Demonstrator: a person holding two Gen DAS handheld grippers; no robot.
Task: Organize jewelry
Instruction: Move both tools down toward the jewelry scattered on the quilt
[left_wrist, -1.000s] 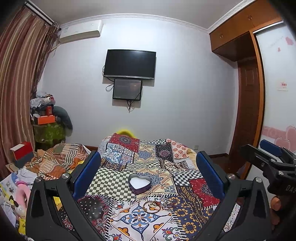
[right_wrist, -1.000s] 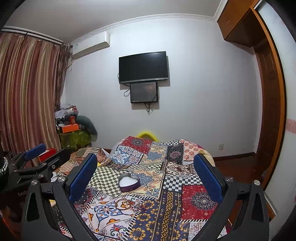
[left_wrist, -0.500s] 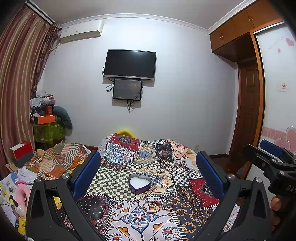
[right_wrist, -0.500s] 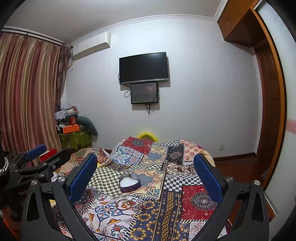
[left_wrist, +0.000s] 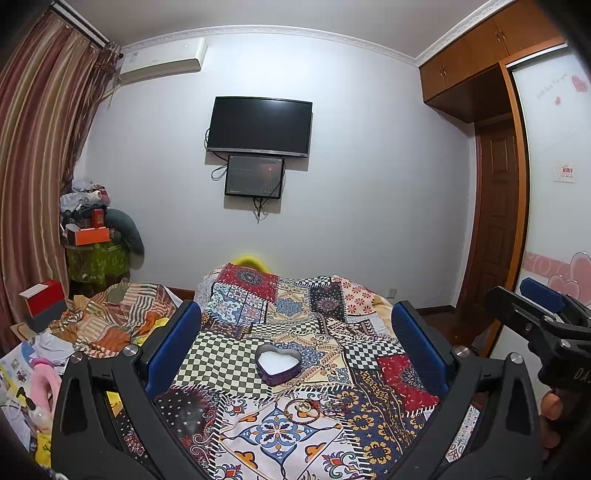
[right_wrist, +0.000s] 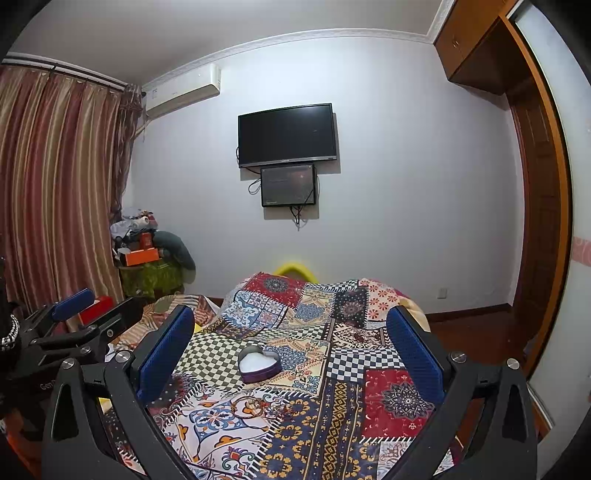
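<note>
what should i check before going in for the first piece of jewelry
1. Left gripper open and empty: ok, the jaws stand wide apart with nothing between them.
2. Right gripper open and empty: ok, same state.
3. Heart-shaped box open and ready: ok, no lid on it, white lining showing, upright on the patchwork bedspread.
4. Jewelry located: ok, a bangle lies on the bedspread just in front of the box, with small pieces inside and beside it.
5. Pieces separate or tangled: cannot tell, too small against the busy pattern.
6. Path down to the jewelry: ok, nothing stands between either gripper and it.
</note>
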